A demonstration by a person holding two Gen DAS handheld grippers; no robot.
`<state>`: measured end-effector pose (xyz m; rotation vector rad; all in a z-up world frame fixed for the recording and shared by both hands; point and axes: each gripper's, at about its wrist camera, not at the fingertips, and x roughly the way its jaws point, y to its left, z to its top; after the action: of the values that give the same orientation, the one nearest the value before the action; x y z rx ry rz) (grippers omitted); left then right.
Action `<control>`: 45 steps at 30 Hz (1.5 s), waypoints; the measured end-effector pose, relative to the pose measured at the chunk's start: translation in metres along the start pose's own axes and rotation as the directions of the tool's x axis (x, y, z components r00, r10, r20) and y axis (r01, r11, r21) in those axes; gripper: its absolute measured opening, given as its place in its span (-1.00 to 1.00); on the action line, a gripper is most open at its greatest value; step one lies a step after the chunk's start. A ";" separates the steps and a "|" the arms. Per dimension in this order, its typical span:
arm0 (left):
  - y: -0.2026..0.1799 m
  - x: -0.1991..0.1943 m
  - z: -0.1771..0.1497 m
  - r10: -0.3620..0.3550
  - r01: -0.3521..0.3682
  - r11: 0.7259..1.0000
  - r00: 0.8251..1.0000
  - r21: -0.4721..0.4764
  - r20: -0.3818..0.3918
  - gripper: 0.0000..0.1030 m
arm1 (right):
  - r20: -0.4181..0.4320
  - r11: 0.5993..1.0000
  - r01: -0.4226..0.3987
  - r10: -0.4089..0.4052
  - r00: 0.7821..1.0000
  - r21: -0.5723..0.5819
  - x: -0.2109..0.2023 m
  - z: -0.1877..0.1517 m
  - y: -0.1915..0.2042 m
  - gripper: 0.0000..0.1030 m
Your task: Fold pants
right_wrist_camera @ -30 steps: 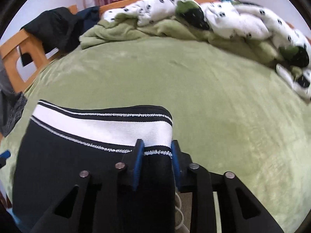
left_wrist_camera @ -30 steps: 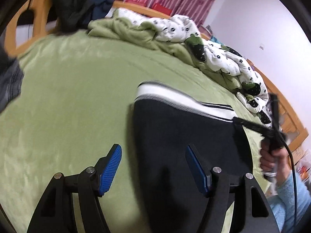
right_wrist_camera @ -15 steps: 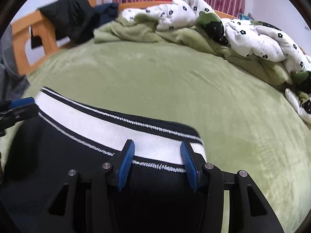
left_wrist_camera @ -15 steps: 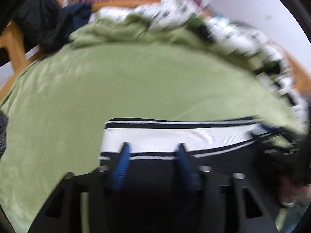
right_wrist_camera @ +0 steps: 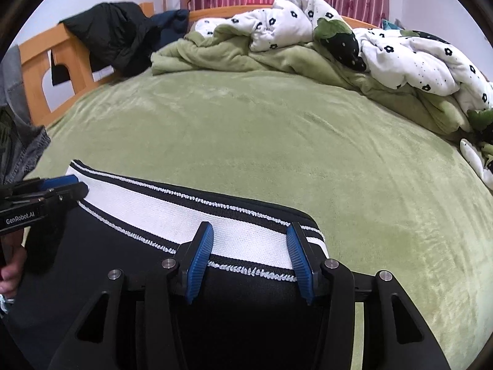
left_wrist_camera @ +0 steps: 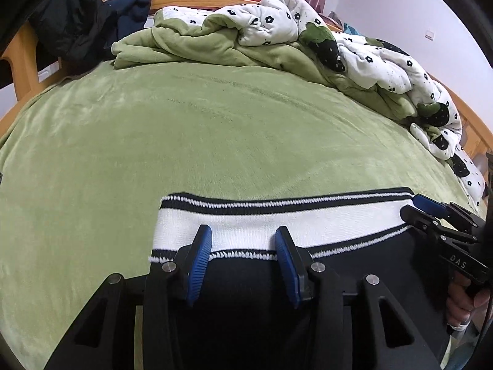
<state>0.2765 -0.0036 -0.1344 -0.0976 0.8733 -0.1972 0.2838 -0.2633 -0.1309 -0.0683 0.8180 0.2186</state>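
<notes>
Black pants (left_wrist_camera: 246, 280) with a white, black-striped waistband (left_wrist_camera: 277, 219) lie flat on the green bed cover; they also show in the right wrist view (right_wrist_camera: 240, 289). My left gripper (left_wrist_camera: 243, 240) is open, its blue pads over the waistband's left end. My right gripper (right_wrist_camera: 249, 240) is open over the waistband's right end (right_wrist_camera: 246, 231). Each gripper shows at the edge of the other's view: the right one (left_wrist_camera: 431, 212), the left one (right_wrist_camera: 58, 188).
A green bed cover (left_wrist_camera: 215, 129) spreads ahead. A rumpled green and white flowered quilt (left_wrist_camera: 308, 43) is piled at the far side. Dark jackets (right_wrist_camera: 117, 37) hang on the wooden bed frame (right_wrist_camera: 40, 71) at left. Grey clothing (right_wrist_camera: 18, 129) lies at the left edge.
My right gripper opened and let go of the waistband. My left gripper swung from the pants' left side to the waistband's left end and narrowed, still open.
</notes>
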 end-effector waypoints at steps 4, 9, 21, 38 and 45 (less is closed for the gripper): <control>-0.002 -0.015 -0.006 0.010 -0.009 1.000 1.000 0.010 -0.029 -0.22 | -0.001 1.000 0.000 0.000 1.000 -0.002 -0.005 -0.001 0.002 -0.03; 0.003 -0.039 -0.029 -0.046 0.043 0.999 0.990 -0.026 -0.130 -0.17 | -0.029 1.000 0.008 -0.009 1.000 -0.029 -0.023 -0.007 0.004 -0.02; -0.013 -0.120 -0.138 -0.164 0.168 0.986 0.980 0.024 -0.110 -0.02 | -0.184 0.996 -0.053 0.067 0.981 0.077 -0.094 -0.080 -0.003 -0.02; -0.015 -0.145 -0.197 0.088 -0.031 0.937 0.985 0.348 -0.148 -0.08 | -0.033 0.957 -0.140 0.153 0.988 0.253 -0.181 -0.119 0.000 -0.02; -0.021 -0.144 -0.184 0.059 -0.040 0.959 0.996 0.280 -0.060 -0.68 | -0.088 0.961 -0.105 0.131 0.988 0.256 -0.166 -0.122 -0.003 -0.02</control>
<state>0.0423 0.0058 -0.1400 0.1949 0.9068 -0.2765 0.0873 -0.3113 -0.0935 0.2094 0.9488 0.2237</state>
